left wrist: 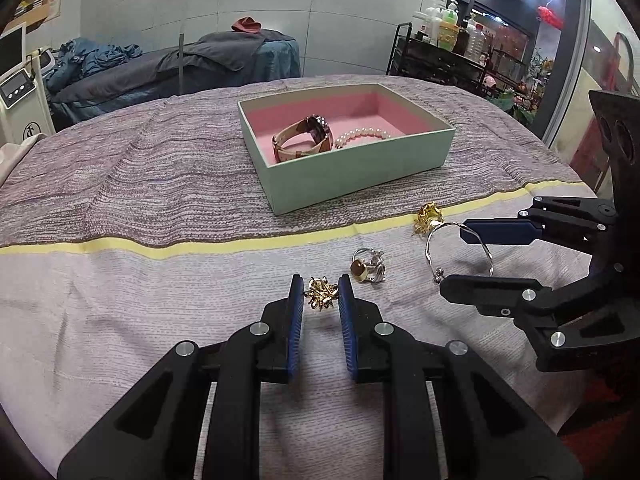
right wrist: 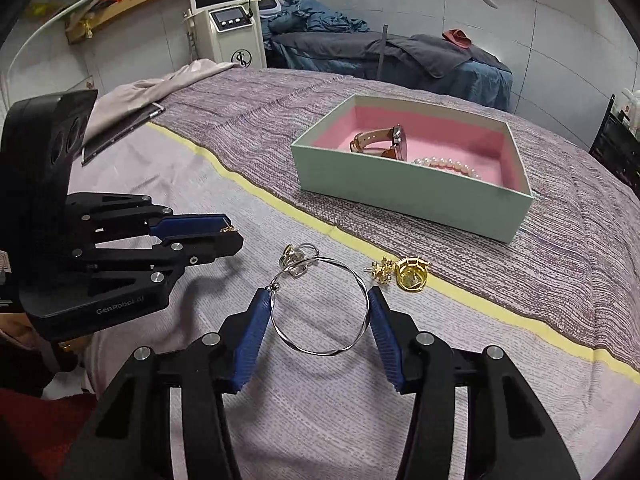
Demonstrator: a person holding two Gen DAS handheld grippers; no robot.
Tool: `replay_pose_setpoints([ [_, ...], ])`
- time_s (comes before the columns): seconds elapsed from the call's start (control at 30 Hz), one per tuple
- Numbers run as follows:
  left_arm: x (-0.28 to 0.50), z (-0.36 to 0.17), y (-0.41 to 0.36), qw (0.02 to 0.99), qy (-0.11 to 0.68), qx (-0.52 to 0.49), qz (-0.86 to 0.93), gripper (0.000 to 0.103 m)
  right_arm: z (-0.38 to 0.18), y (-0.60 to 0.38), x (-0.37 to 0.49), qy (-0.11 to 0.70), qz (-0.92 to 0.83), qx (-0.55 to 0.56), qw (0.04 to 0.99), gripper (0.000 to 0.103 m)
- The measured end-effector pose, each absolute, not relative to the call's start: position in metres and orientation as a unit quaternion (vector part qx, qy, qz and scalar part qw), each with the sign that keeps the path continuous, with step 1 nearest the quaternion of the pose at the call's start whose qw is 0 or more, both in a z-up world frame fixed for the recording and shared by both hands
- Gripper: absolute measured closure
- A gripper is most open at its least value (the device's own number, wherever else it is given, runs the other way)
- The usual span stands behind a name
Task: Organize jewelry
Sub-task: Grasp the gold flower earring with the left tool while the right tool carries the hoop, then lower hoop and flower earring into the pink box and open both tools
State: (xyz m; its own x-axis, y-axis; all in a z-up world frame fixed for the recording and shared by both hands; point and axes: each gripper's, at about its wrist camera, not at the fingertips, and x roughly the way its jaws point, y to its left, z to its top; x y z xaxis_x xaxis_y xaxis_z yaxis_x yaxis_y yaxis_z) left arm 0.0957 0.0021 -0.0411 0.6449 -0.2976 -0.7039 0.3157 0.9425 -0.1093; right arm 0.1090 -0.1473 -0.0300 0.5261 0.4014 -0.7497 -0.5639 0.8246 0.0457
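Note:
A mint box with pink lining (left wrist: 352, 178) (right wrist: 400, 196) holds a watch (left wrist: 304, 140) (right wrist: 384, 142) and a pearl bracelet (left wrist: 362, 136) (right wrist: 448, 166). My left gripper (left wrist: 321, 290) (right wrist: 230, 236) is shut on a gold brooch (left wrist: 320, 295). My right gripper (right wrist: 319, 300) (left wrist: 452, 256) is shut on a silver bangle (right wrist: 320, 308) (left wrist: 458, 248), its pads touching both sides of the hoop. A silver ring with a brown stone (left wrist: 366, 267) (right wrist: 298, 258) lies on the cloth between the grippers. A gold ring (right wrist: 412, 274) (left wrist: 428, 214) and a gold brooch (right wrist: 380, 270) lie by the yellow stripe.
A striped cloth (left wrist: 140, 200) covers the table. A dark tablet (right wrist: 120, 134) lies at the far left in the right wrist view. A massage bed (left wrist: 200, 64), a white machine (right wrist: 232, 28) and a black cart with bottles (left wrist: 444, 52) stand beyond the table.

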Motion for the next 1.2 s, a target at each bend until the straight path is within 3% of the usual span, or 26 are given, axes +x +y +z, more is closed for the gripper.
replay_pose_setpoints([
  [0.67,0.2,0.007,-0.017,0.912,0.366,0.046,-0.18,0.085,0.015,-0.172,0.205,0.382,0.22,-0.025,0.898,0.054],
  [1.2,0.312,-0.004,-0.032,0.89,0.425,0.011,-0.162,0.085,-0.018,-0.149,0.263,0.422,0.198,-0.082,0.881,0.054],
])
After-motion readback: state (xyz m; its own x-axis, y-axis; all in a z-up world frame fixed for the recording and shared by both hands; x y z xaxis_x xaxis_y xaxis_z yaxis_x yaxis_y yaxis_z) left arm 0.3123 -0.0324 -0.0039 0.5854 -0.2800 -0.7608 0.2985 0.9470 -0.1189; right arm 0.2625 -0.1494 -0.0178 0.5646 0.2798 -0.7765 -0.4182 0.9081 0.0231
